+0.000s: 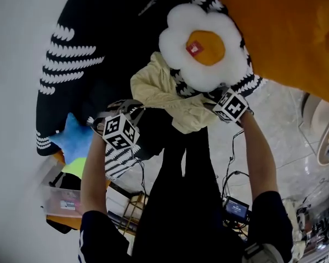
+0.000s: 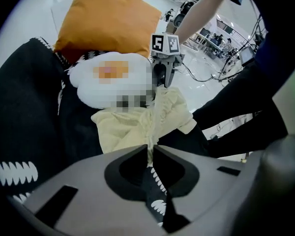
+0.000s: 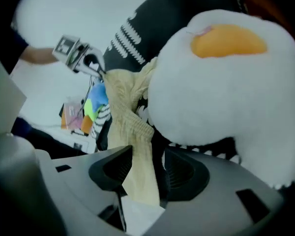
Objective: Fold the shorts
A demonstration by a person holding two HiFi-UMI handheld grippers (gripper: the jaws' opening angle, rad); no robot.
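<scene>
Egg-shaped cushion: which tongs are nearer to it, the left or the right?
Right. The right tongs sit just under the lower edge of the egg-shaped cushion; the left tongs are farther off, beyond the shorts.

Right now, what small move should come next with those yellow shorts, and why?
Probably shut the right gripper on the shorts: their cloth lies loose between its parted jaws, bunched beside the egg pillow, while the left gripper pinches another edge.
</scene>
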